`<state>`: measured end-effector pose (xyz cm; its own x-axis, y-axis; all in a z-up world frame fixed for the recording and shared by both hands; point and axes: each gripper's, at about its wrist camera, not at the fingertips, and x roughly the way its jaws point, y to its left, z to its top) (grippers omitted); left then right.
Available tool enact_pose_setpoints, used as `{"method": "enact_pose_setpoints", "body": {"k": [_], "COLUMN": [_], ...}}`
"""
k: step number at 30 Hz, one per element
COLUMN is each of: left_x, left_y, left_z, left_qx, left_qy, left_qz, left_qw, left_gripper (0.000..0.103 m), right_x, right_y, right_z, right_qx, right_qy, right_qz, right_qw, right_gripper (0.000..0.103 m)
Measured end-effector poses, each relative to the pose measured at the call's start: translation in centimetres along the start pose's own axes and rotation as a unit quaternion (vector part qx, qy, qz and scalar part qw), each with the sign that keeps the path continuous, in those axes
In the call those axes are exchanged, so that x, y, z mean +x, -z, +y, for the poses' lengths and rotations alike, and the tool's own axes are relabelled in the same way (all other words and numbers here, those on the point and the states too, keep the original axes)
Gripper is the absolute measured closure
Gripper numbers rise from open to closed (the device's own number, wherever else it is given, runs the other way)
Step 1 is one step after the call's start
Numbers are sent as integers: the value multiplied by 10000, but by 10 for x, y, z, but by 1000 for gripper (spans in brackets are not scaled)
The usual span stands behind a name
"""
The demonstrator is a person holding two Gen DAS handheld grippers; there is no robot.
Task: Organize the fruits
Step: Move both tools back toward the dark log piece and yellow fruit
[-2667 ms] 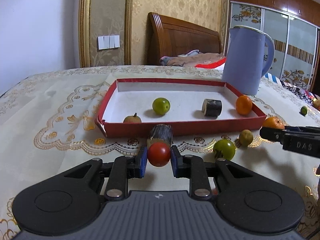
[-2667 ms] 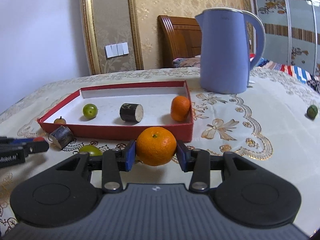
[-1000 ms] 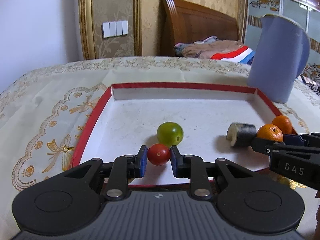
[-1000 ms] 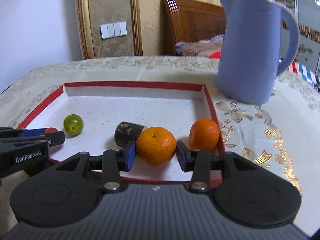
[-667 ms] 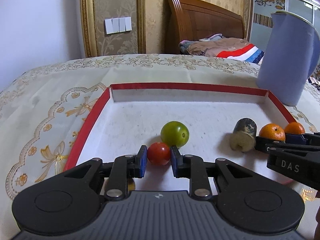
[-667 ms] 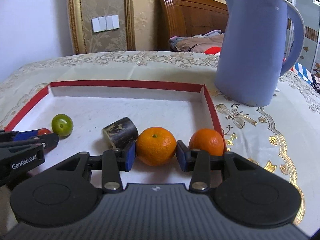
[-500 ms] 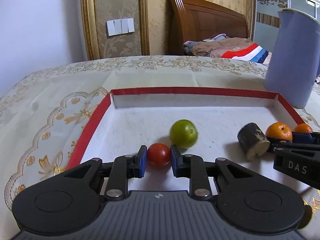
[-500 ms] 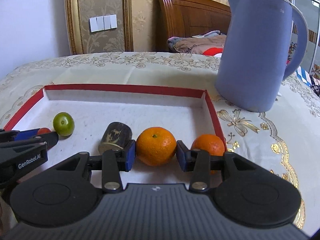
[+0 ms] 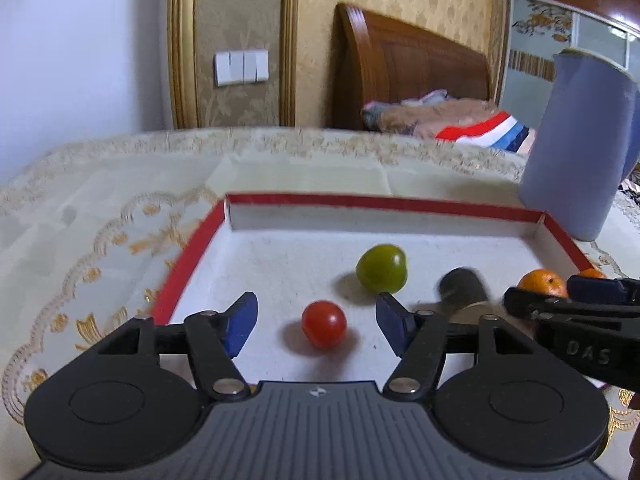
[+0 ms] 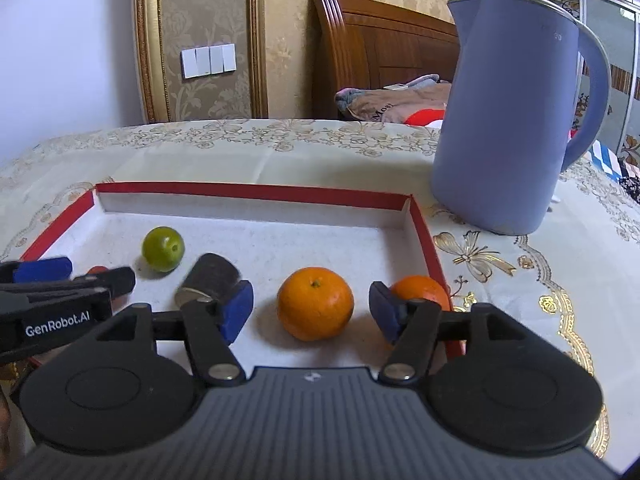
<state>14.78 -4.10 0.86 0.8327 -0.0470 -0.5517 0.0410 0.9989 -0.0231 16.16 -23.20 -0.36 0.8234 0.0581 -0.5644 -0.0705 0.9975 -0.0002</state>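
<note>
here both tools are letting go inside the red-rimmed tray [image 9: 188, 256]: the left tool [image 9: 318, 326] is opening with the cherry tomato [image 9: 324, 324] resting free between its pads, and the right tool [image 10: 310, 312] is opening around the mandarin [image 10: 315, 303]. best to finish spreading, then back straight out without nudging either fruit.

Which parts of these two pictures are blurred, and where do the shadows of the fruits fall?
Left wrist view: the dark cylinder and the tablecloth's far edge are smeared; the red tomato casts a soft shadow to its left. Right wrist view: sharper overall; the orange shades the tray floor beneath it.
</note>
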Motion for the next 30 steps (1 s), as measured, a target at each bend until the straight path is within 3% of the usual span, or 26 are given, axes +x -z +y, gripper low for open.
{"method": "enact_pose_setpoints", "body": {"k": [7,17,19,21,24,30], "left_x": [-19,-63,-68,-75,-88,-98], "left_y": [6,23,27,34,44,54], "left_z": [2,37,40,41,42,49], "left_qx": [93,-557,-594,-562,-418,-492], "left_qy": [-127,120,157,211,250,429], "left_qz": [-301,-557,-531,-512,-581,-423], "left_qw": [9994,9968,9967,9969,9971,9970], "left_gripper": [35,29,29,29,29,29], "right_x": [-9,-48,-61,-78,-95,-105], "right_y": [6,25,33,42,50,63], "right_z": [-4,-7,-9,-15,-26,-42], "right_qx": [145,271,326,388,544,682], "right_qy": [-150,-503,-379,-207,-161,-151], "right_qz": [-118,-448,-586,-878,-1150,-1073], "right_qw": [9997,9974,9970,9952,9917,9918], "right_gripper": [37,26,14,9,9,9]}}
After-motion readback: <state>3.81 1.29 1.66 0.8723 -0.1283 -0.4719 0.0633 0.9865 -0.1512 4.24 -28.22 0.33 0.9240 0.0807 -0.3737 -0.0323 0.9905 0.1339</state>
